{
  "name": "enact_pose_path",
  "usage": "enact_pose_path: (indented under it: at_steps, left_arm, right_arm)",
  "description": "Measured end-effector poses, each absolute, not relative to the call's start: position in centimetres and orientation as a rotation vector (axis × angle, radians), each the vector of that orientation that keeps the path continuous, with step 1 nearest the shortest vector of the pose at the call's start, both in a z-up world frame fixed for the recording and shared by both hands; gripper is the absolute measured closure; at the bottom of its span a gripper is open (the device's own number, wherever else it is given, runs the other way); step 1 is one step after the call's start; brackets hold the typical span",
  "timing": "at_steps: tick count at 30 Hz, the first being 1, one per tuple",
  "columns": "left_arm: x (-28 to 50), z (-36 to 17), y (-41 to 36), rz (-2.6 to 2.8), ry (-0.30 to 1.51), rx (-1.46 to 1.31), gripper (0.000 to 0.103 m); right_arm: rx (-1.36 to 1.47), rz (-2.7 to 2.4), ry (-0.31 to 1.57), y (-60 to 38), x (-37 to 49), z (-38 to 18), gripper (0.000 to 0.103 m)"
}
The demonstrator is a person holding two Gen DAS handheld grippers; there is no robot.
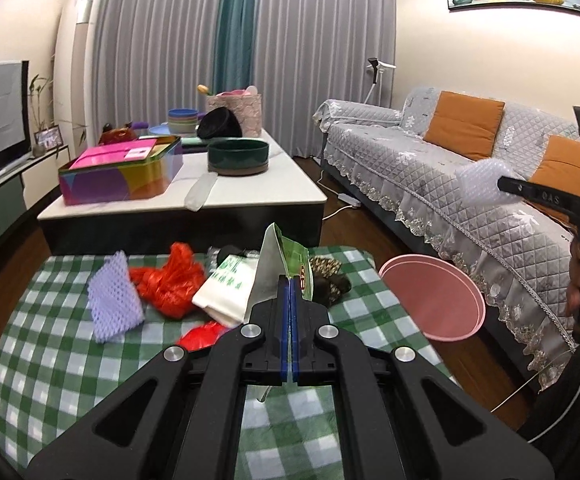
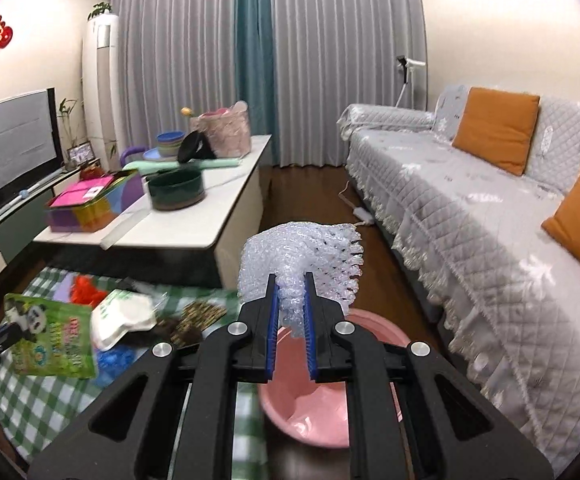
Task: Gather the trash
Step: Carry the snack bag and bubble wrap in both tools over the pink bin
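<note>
Above the pink basin (image 2: 310,412), the right hand-held gripper (image 2: 291,296) pinches a bubble-wrap scrap (image 2: 302,256), not yet dropped. The left hand-held gripper (image 1: 289,292), clamped tight, holds a green snack pouch (image 1: 286,256) over the checked bench (image 1: 50,360). Red bags (image 1: 170,284), purple netting (image 1: 114,296) and a white bag (image 1: 226,292) remain. Only the right view shows the pouch's panda print; only the left shows the netting fully.

Soft green-and-white checked cloth blanket (image 1: 50,344), crinkly clear bubble-wrap sheet (image 2: 302,256), glossy foil-lined green snack pouch (image 1: 286,264), smooth shiny pink plastic basin (image 2: 306,420), spongy purple foam fruit net (image 1: 114,300), dark polished wood floor (image 1: 370,224).
</note>
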State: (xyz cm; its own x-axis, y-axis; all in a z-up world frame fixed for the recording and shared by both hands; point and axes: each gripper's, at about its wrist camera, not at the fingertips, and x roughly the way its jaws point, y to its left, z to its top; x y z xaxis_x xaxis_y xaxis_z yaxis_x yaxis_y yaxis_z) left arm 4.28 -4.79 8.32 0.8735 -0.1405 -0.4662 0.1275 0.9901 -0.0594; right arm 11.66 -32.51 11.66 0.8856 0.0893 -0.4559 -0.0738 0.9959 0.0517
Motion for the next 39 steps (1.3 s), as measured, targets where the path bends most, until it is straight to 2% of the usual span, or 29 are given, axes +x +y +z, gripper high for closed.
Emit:
enact_pose_path:
  at_steps: [13, 27, 39]
  left_arm:
    - [11.0, 8.7, -11.9, -0.263, 0.479, -0.004, 0.103]
    - [17.4, 5.8, -22.0, -0.409, 0.511, 0.079, 0.103]
    - [19.8, 3.9, -25.0, -0.445, 0.559, 0.101, 0.103]
  right_arm:
    - [0.105, -0.047, 0.531, -38.7, 16.4, 6.9, 0.091]
    - [0.072, -0.081, 0.589, -40.7, 18.3, 4.1, 0.091]
    - [0.095, -0.109, 0.616, -41.5, 19.0, 3.4, 0.091]
